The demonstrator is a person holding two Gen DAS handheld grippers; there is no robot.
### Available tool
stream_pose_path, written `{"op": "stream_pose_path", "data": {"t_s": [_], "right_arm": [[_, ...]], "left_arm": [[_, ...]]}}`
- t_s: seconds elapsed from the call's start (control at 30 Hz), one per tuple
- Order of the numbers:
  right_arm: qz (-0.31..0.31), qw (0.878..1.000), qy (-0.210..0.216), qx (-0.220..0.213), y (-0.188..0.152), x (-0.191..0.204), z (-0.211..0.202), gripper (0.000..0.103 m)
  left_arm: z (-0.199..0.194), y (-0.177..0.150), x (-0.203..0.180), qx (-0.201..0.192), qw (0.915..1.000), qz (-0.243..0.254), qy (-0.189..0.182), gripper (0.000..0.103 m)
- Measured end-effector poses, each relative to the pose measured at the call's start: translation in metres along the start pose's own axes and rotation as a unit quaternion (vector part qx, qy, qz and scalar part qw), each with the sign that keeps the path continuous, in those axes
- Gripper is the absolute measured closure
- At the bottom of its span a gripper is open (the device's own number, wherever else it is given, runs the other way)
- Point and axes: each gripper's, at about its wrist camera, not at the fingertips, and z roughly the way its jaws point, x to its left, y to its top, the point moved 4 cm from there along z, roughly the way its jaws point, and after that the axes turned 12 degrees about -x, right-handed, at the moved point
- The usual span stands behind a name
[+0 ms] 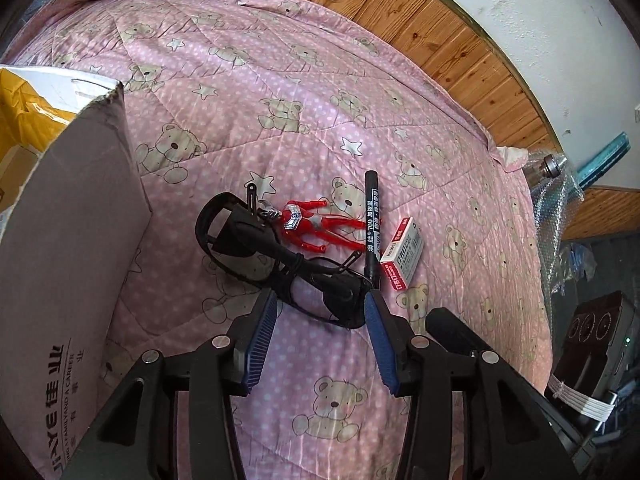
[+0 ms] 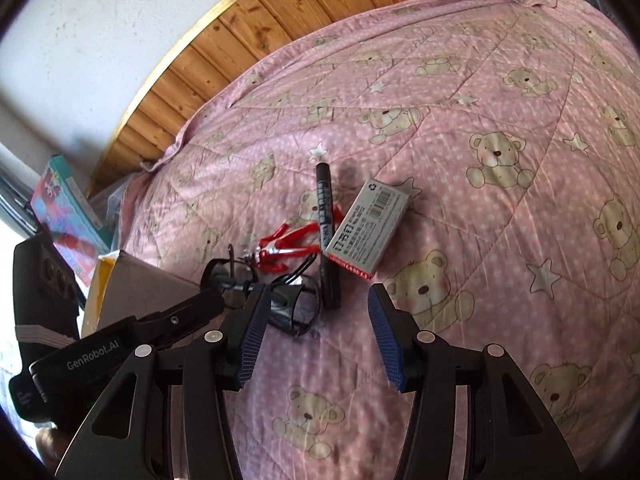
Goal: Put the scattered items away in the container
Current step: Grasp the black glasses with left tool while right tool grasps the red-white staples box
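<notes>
A glossy black pair of glasses (image 1: 280,264) lies on the quilted pink bear-print bed cover (image 1: 320,100), touching a red plastic toy figure (image 1: 308,224), a slim black marker (image 1: 371,224) and a small staple box (image 1: 402,256) of card. The left claw (image 1: 320,312) gapes wide, empty, over one lens. The right claw (image 2: 316,312) is likewise spread and empty. A grey cardboard box (image 1: 68,240) stands left.
</notes>
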Motion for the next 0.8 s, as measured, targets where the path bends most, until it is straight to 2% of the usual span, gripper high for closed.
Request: {"op": "stream_pose_path", "data": {"t_s": [0.2, 0.37, 0.43, 0.47, 0.5, 0.67, 0.8], "right_arm": [[0.008, 0.999, -0.037, -0.005, 0.018, -0.011, 0.031, 0.049], [-0.004, 0.998, -0.067, 0.007, 0.021, -0.02, 0.065, 0.049], [-0.016, 0.997, -0.074, 0.009, 0.018, -0.023, 0.074, 0.048], [-0.031, 0.997, -0.075, 0.003, 0.018, -0.022, 0.074, 0.053], [-0.045, 0.996, -0.077, 0.006, 0.017, -0.021, 0.074, 0.064], [-0.055, 0.997, -0.05, 0.022, 0.001, -0.025, 0.053, 0.064], [-0.062, 0.997, -0.039, 0.033, -0.023, -0.027, 0.015, 0.064]], "left_arm": [[0.028, 0.006, 0.007, 0.006, 0.9997, -0.019, 0.012, 0.054], [0.054, 0.004, 0.019, 0.014, 0.9989, -0.026, 0.038, 0.052], [0.056, 0.003, 0.026, 0.005, 0.9991, -0.031, 0.029, 0.052], [0.055, 0.004, 0.028, 0.003, 0.9992, -0.028, 0.028, 0.056], [0.054, 0.003, 0.03, 0.001, 0.9993, -0.025, 0.029, 0.058], [0.039, -0.009, 0.035, 0.012, 0.9998, 0.004, 0.014, 0.081], [0.012, -0.032, 0.034, 0.027, 0.9991, 0.032, 0.009, 0.082]]}}
